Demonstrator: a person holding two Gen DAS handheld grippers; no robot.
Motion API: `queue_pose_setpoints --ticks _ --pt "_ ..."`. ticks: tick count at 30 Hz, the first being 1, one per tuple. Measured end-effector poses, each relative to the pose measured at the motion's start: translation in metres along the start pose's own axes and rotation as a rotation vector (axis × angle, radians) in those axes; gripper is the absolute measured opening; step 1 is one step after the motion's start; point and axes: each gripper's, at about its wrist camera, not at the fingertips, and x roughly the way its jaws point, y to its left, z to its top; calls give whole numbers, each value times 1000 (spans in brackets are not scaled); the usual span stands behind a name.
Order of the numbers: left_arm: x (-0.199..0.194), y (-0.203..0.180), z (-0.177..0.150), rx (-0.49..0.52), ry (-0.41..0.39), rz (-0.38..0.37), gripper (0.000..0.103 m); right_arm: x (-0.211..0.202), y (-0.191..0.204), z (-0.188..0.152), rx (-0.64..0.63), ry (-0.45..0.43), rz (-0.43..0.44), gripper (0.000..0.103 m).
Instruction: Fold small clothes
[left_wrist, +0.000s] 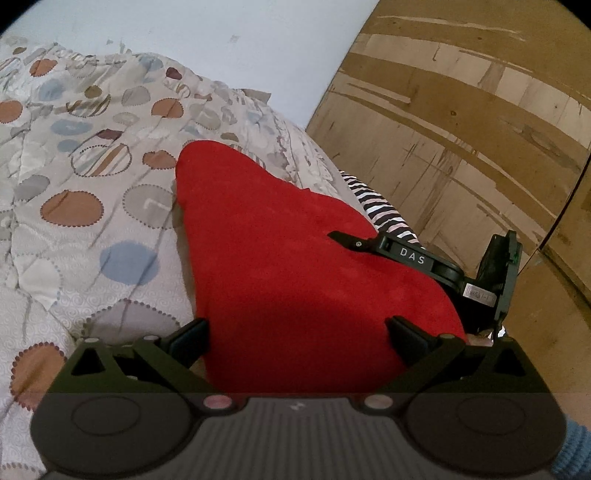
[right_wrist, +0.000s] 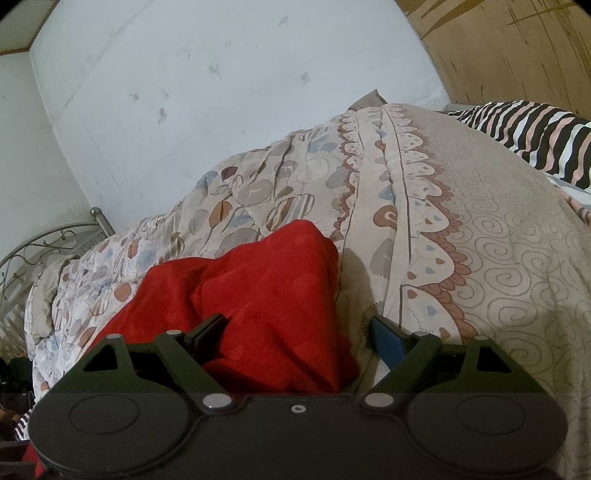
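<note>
Left wrist view: a soft red fabric garment (left_wrist: 280, 266) lies on the patterned quilted bed cover (left_wrist: 74, 184).
Left gripper (left_wrist: 299, 336) fingers spread wide, garment between, ungripped; right gripper (right_wrist: 299, 332) at three o'clock likewise open over the cloth.

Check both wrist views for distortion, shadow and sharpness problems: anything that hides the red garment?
Left wrist view: strong fisheye bend, dark corners; the red garment is sharp, its near part shaded by the left hand-held gripper. Right wrist view: same bend, even light, no glare; the right hand-held gripper casts a soft shadow on the bedspread beside the garment.
</note>
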Motion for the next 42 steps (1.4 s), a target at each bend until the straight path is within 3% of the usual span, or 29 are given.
queue_pose_setpoints --ticks 8,13,17,19,22,26,29,36,38,42 --pt "-2 3 1 -12 -9 -17 103 -1 0 -1 1 -2 2 85" --pt "-11 20 4 -105 -41 -83 103 -1 0 -1 2 -3 4 86" --pt "-17 28 4 -165 -113 -26 103 -1 -1 -1 5 -6 10 86" --pt "-12 31 6 -174 -98 -32 103 -2 -1 -1 7 -7 13 86" --pt "0 45 5 -274 -28 -115 103 -2 -1 -1 7 -7 14 86" --pt "26 79 0 -518 104 -293 103 -1 0 0 6 6 18 87" --pt "31 81 4 -510 110 -301 103 0 5 5 -5 48 72 83" --pt "43 72 7 -452 120 -302 103 6 4 8 26 99 63 82" --pt "44 70 10 -444 139 -300 102 4 7 8 16 97 53 78" --pt "41 65 11 -415 122 -294 94 -7 13 9 -4 59 51 57"
